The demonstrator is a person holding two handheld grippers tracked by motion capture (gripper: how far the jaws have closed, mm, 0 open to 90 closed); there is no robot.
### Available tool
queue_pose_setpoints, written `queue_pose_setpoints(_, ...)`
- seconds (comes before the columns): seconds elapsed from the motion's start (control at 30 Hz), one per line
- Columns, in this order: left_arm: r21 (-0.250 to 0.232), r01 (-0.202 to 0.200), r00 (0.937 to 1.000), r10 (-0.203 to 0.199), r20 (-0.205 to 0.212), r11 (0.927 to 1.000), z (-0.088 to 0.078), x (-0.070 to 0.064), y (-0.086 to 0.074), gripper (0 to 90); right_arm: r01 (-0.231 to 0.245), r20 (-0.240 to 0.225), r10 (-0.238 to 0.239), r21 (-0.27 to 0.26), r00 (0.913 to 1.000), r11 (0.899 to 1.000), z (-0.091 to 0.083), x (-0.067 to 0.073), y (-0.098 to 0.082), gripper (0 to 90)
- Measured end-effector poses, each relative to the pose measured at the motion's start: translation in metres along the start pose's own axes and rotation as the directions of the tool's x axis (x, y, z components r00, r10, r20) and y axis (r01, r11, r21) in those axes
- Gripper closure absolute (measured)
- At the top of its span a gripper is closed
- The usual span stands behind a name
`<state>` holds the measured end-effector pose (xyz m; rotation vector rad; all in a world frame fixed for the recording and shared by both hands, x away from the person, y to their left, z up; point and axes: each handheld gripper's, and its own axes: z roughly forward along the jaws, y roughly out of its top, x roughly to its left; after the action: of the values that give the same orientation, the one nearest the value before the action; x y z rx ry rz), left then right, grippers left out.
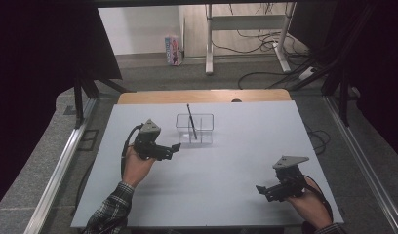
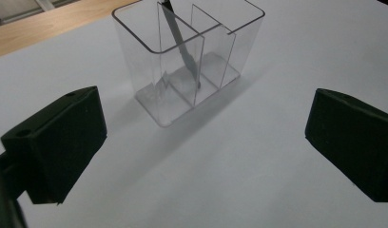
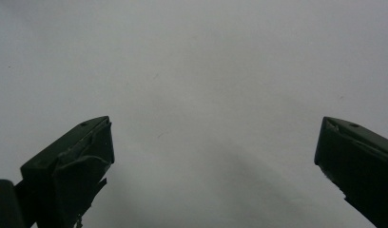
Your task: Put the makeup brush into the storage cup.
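Note:
A clear plastic organiser [image 1: 194, 127] with several compartments stands on the white table top, toward the back middle. A dark pen [image 1: 191, 122] leans upright in one of its compartments. In the left gripper view the organiser [image 2: 182, 57] sits just ahead of the jaws, with the pen [image 2: 185, 47] inside it. My left gripper [image 1: 173, 147] is open, a short way to the organiser's left and nearer me, holding nothing [image 2: 206, 142]. My right gripper [image 1: 262, 190] is open near the table's front right, over bare white surface [image 3: 211, 156].
The white table top [image 1: 236, 156] has a wooden strip [image 1: 202, 96] along its far edge. Beyond it stand a desk frame [image 1: 246, 34], loose floor cables and a small colourful box [image 1: 173, 50]. Dark curtains flank both sides.

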<state>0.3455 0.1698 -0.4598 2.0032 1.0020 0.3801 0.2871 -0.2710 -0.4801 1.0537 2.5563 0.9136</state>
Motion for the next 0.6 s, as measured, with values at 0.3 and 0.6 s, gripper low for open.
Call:
queue_pose_setpoints(0.3, 0.001, 0.008, 1.0, -0.008, -0.005, 1.0, -0.009, -0.001, -0.007, 0.7, 0.003, -0.002, -0.003, -0.005, 1.0, 1.0, 0.0, 0.0, 0.001, 0.0)
queue_pose_setpoints(0.6, 0.002, 0.007, 1.0, -0.007, -0.001, 1.0, -0.013, -0.005, -0.012, 0.7, 0.009, -0.002, -0.009, -0.009, 1.0, 1.0, 0.0, 0.0, 0.001, 0.0)
